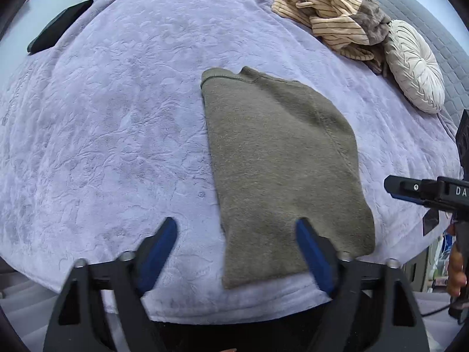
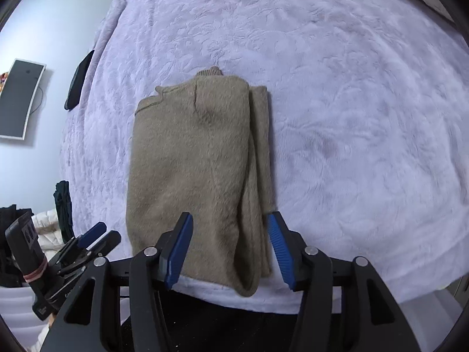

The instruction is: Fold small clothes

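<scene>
sweater (image 2: 193,164) folded lengthwise on bed (image 2: 351,117), ready for cross-fold | left tongs (image 1: 236,233) wide, empty | right tongs (image 2: 230,230) parted, empty, above hem

Olive-brown garment (image 2: 193,158): fuzzy, matt knit cloth with stitched seams. Lavender bedspread (image 1: 117,117): plush cloth, embossed pattern, matt. Round cream cushion (image 1: 414,64): pleated fabric, faint sheen. Striped clothes (image 1: 328,8): soft ribbed cloth. Gripper fingers (image 2: 280,246): ridged blue pads on matt black plastic, with metal bolts.
</scene>
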Tool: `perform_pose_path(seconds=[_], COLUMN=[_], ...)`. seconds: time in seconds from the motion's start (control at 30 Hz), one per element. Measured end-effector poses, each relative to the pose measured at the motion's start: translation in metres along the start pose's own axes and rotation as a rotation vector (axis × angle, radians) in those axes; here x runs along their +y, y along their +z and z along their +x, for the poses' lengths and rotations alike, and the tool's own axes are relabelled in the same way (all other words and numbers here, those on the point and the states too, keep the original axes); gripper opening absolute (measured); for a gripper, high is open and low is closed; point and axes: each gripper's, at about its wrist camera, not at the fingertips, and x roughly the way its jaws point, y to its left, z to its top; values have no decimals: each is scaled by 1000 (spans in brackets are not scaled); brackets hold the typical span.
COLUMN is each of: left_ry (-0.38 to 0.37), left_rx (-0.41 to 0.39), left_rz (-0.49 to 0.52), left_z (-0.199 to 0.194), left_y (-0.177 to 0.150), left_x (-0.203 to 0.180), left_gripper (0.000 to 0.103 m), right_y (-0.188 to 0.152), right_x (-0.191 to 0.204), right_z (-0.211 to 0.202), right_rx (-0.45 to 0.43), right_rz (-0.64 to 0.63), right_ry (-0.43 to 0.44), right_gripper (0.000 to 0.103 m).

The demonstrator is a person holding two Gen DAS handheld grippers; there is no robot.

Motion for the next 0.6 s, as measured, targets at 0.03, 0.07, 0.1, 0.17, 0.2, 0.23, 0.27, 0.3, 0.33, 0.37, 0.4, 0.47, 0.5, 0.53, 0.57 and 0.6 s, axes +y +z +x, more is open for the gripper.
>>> perform_pose_path(seconds=[0.03, 0.07, 0.1, 0.17, 0.2, 0.23, 0.27, 0.3, 0.33, 0.37, 0.4, 0.47, 0.5, 0.53, 0.57, 0.6], left_ry=[-4, -4, -2, 6, 19, 41, 68, 91, 104, 104, 104, 111, 121, 131, 134, 140], left_rx=[-3, -1, 4, 14, 20, 28, 39, 44, 42, 42, 42, 41, 40, 40, 40, 40], left_rz=[5, 7, 6, -5, -8, -11, -13, -15, -17, -17, -17, -18, -17, -17, -17, -18], left_z=[-3, -5, -7, -8, -8, -7, -6, -5, -5, -5, -5, -6, -6, -6, -7, -7], left_y=[0, -1, 0, 2, 3, 4, 5, 6, 7, 7, 8, 9, 10, 10, 11, 11], left_x=[-2, -4, -5, -6, -5, -6, -6, -6, -5, -5, -5, -5, -5, -6, -6, -6], left_gripper=[88, 88, 88, 88, 88, 88, 100, 103, 103, 103, 103, 103, 103, 103, 103, 103], right_y=[-2, -6, -8, -11, -13, -15, -16, -18, -19, -19, -20, -22, -22, -23, -24, -24], right_x=[3, 5, 8, 14, 18, 22, 26, 30, 34, 36, 40, 44, 46, 47, 49, 50], right_z=[-1, -3, -4, -6, -8, -10, -11, -13, -13, -14, -13, -14, -14, -14, -14, -15], right_rx=[-2, -5, -6, -8, -12, -17, -23, -31, -37, -38, -37, -47, -46, -45, -47, -46], right_rz=[2, 2, -1, -9, -17, -24, -33, -46, -58, -69, -80, -98, -109, -116, -122, -126], right_ry=[-2, -6, -10, -23, -32, -39, -50, -67, -88, -113, -142, -161, -174, -188, -202, -213], right_gripper=[63, 64, 64, 69, 74, 77, 83, 85, 87, 96, 103, 103, 103, 103, 103, 103])
